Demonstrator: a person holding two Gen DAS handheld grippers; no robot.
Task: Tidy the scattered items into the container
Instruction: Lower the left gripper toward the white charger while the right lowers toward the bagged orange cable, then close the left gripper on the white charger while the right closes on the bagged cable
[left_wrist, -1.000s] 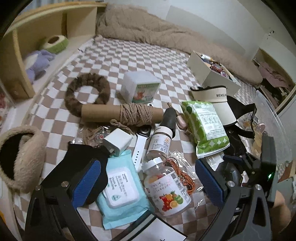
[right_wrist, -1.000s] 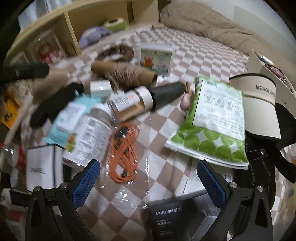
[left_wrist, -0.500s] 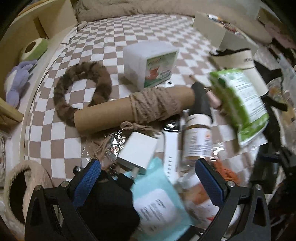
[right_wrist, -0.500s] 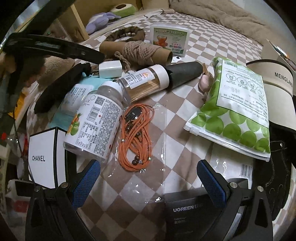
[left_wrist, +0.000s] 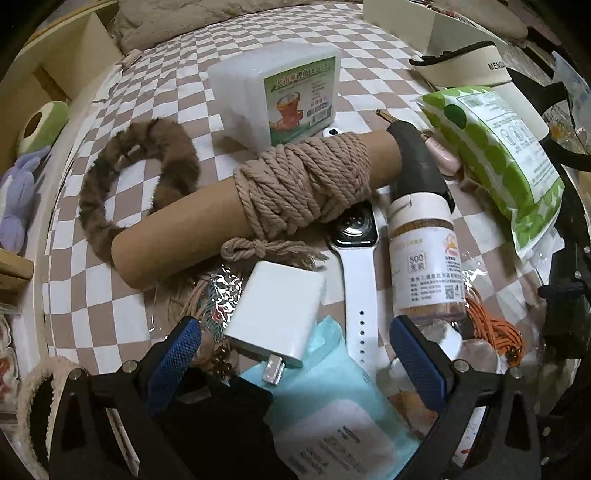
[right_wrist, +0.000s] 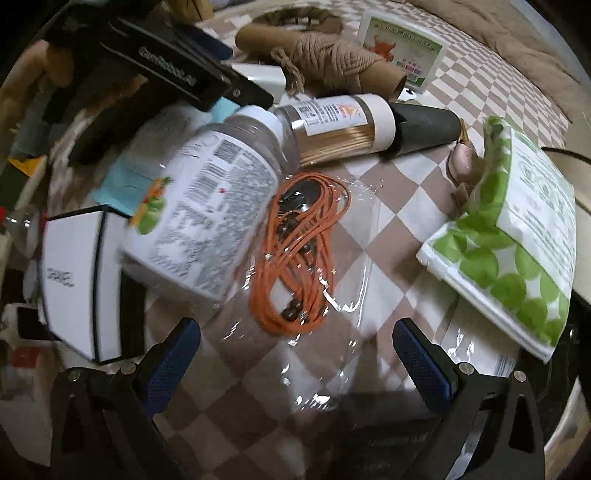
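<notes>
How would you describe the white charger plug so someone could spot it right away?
Find the long cardboard tube wound with tan rope lying across the checkered cloth. Just in front of its knotted rope end lies the white charger plug, beside the white watch strap. It is the only plain white block with metal prongs.

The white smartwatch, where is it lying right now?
In the left wrist view the white smartwatch lies mid-frame on the checked cloth, between the white charger and the toothpick jar, just below the rope-wrapped cardboard tube.

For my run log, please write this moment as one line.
left claw: open, over charger | right claw: open, near orange cord | held: nothing | items: scattered on checked cloth
</notes>
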